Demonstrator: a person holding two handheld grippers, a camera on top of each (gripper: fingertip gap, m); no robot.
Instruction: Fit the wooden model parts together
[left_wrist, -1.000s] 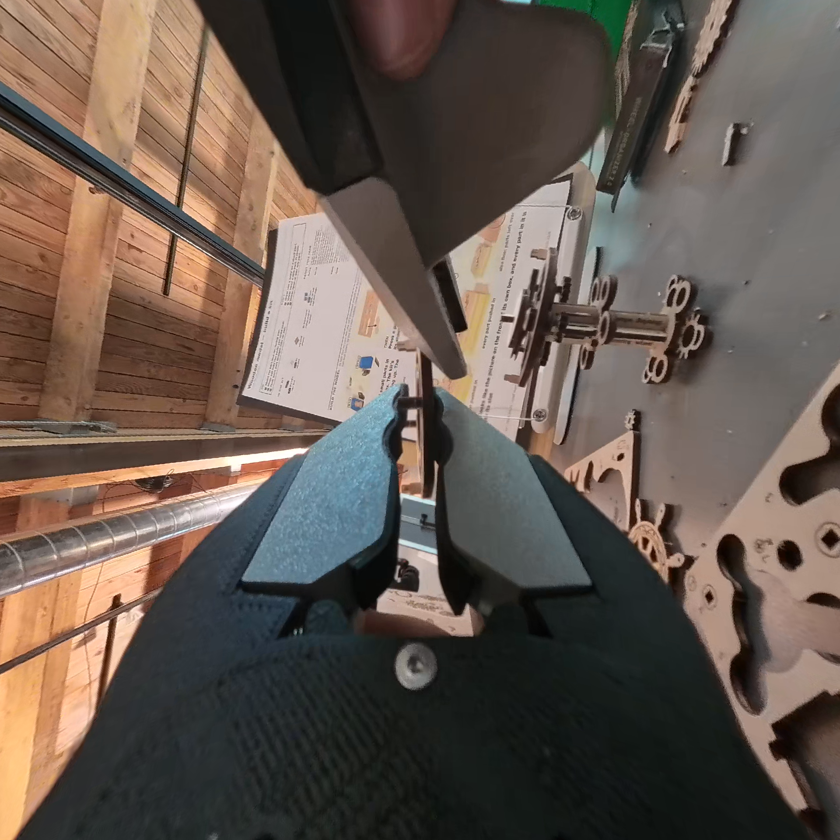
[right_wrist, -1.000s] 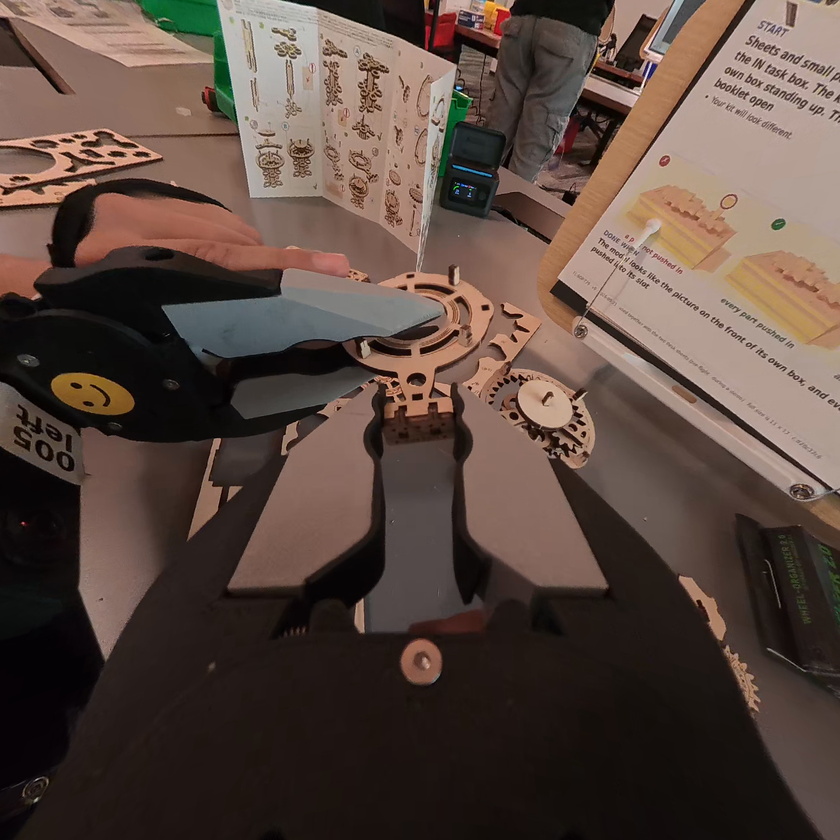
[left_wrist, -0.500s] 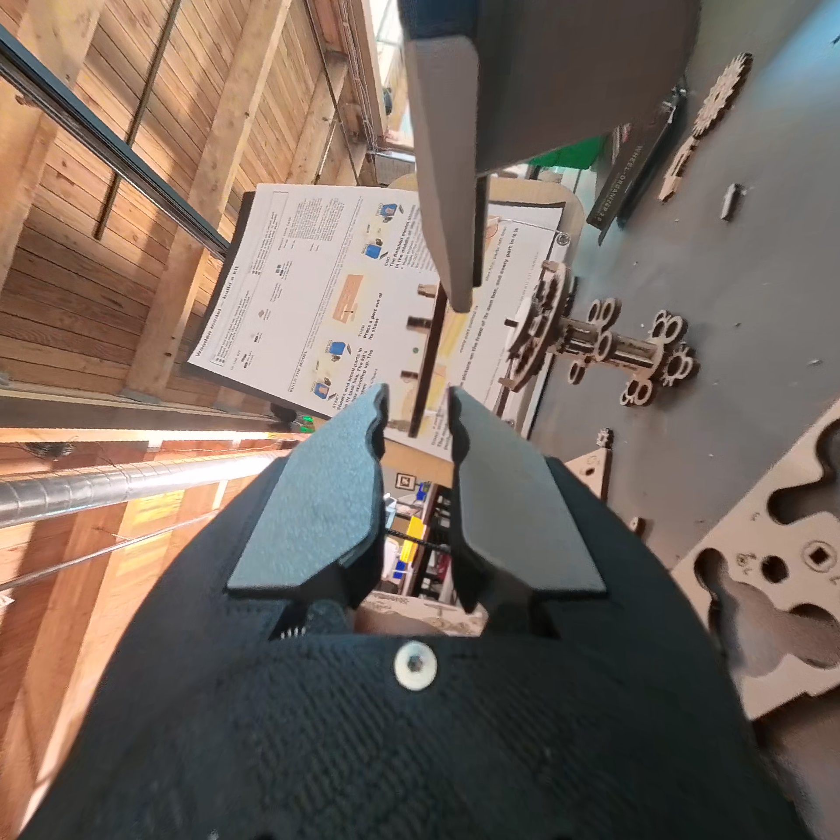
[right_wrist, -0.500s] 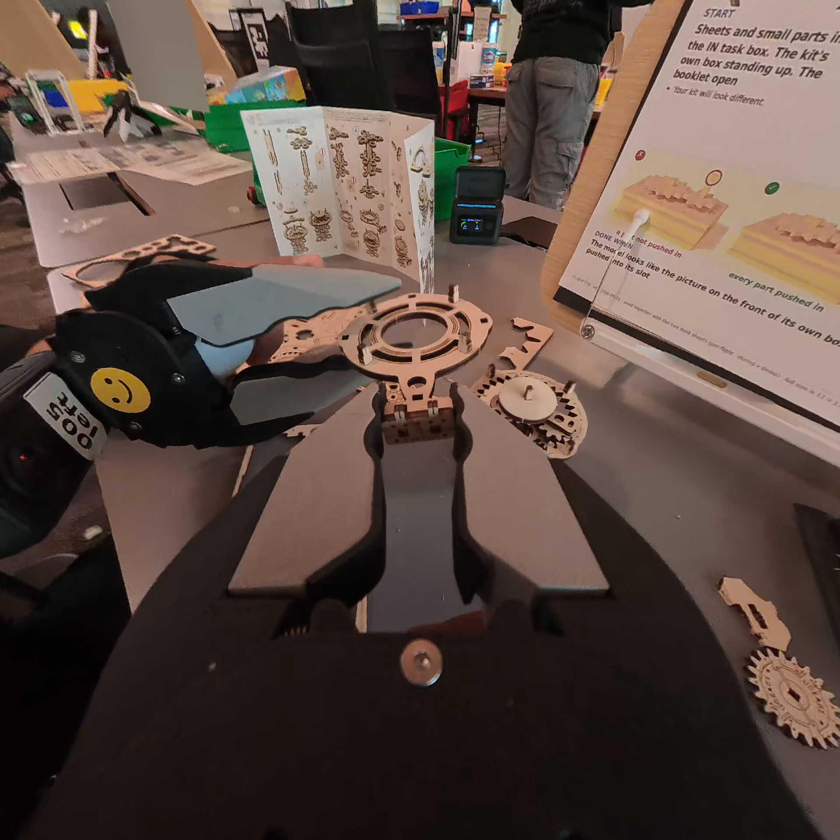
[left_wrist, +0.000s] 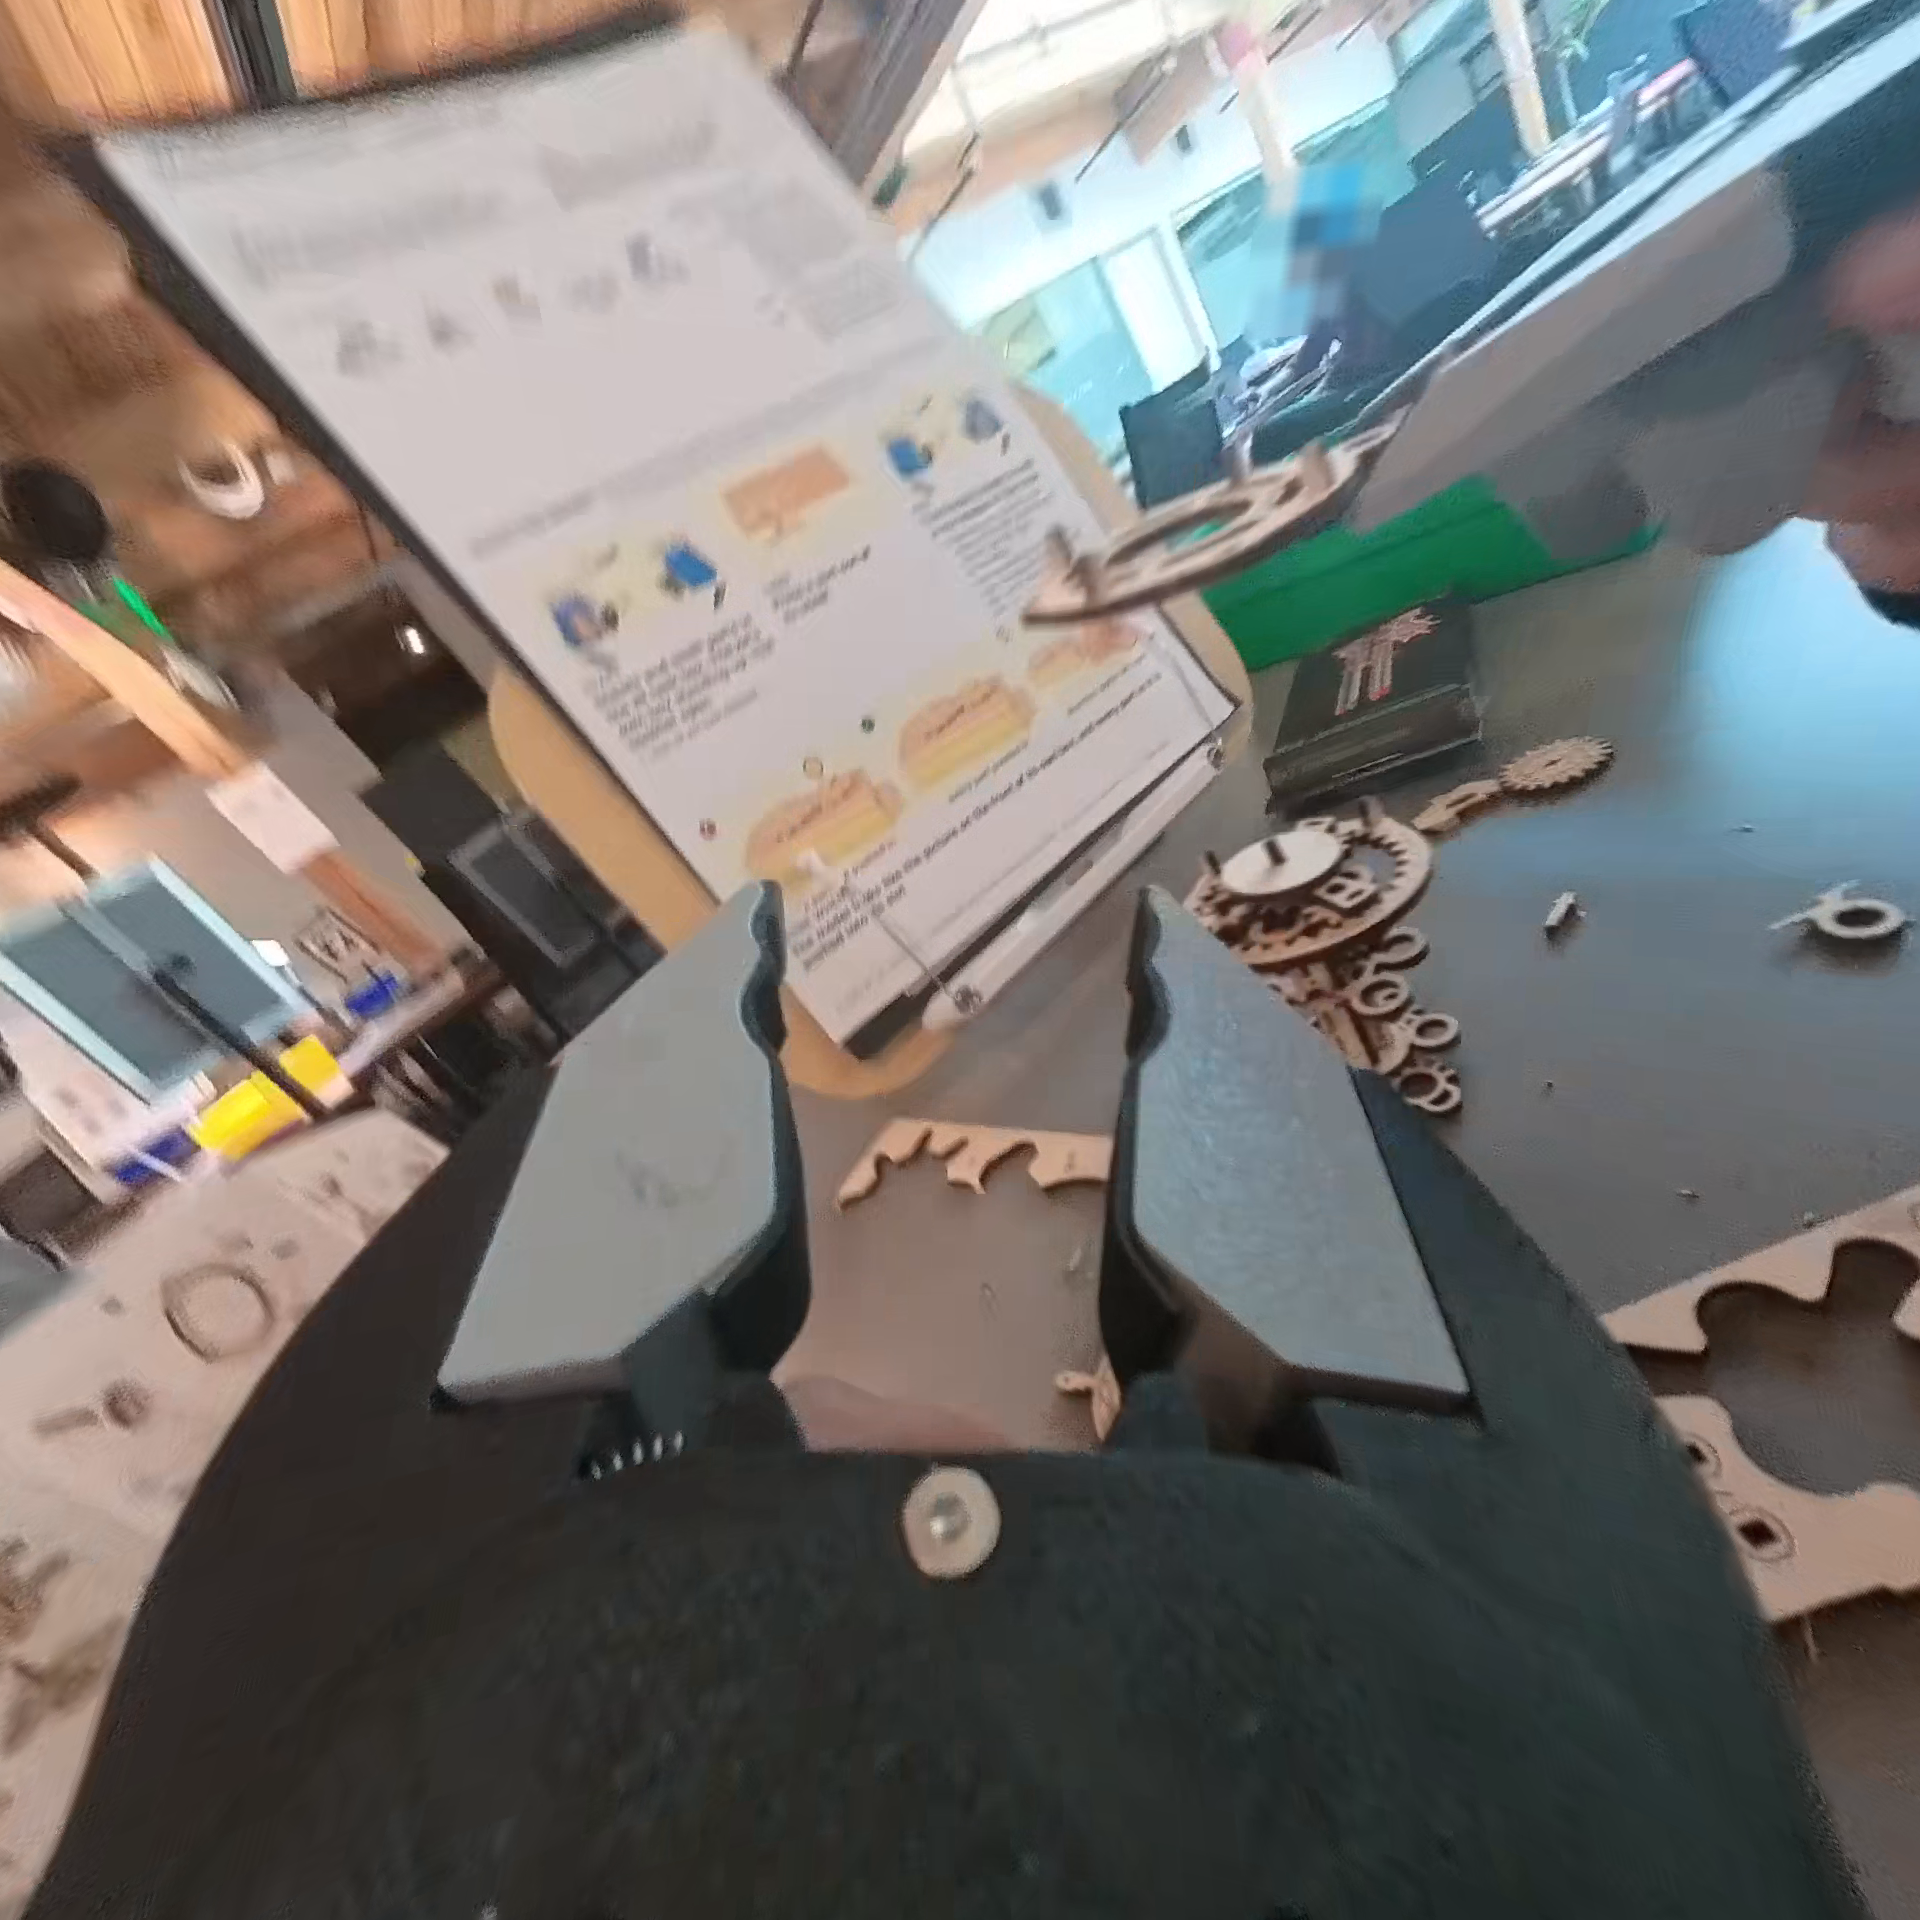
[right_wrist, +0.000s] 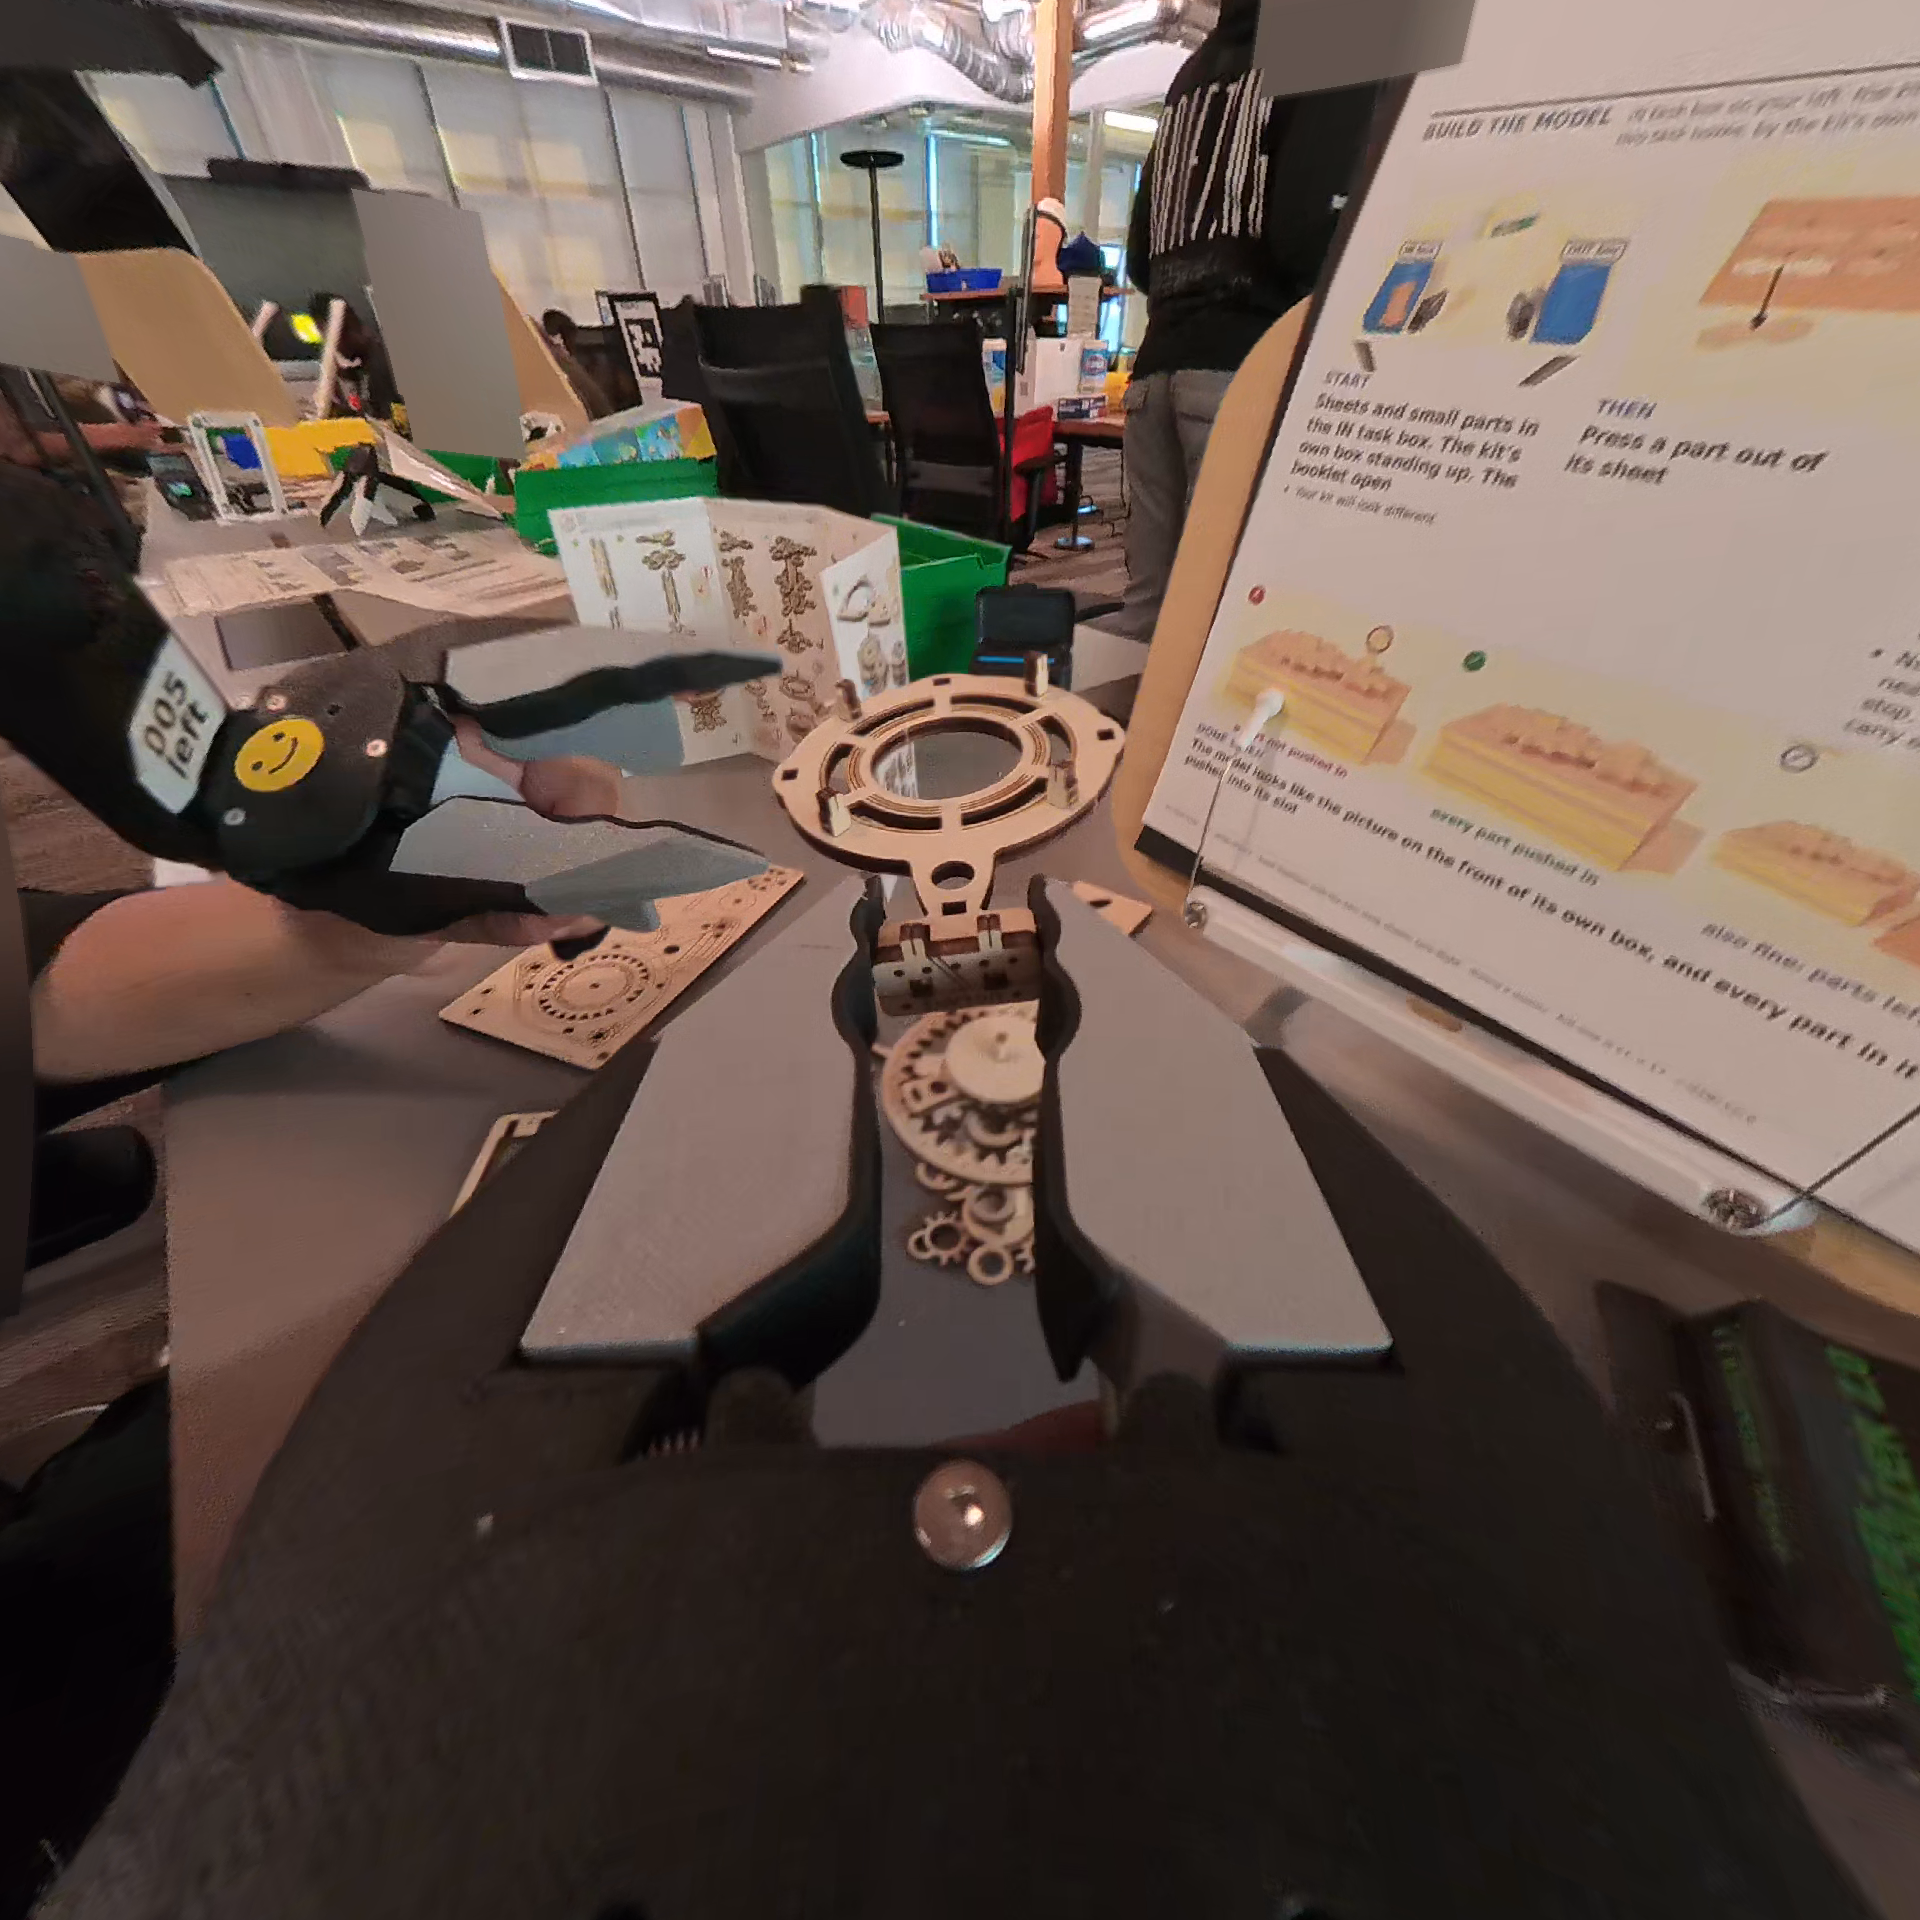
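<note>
Ring part (right_wrist: 951, 769) hangs above the table (right_wrist: 312, 1122), clamped by right gripper (right_wrist: 951, 951); left gripper (left_wrist: 951, 966) gapes empty.

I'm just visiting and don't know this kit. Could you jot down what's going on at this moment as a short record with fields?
Right gripper: shut on the small block at the base of the round wooden ring part, held above the table
Left gripper: open, empty
Grey table: assembled wooden gear piece, flat cut-out wooden sheet, loose bits
Behind: white instruction board, folded booklet
</note>
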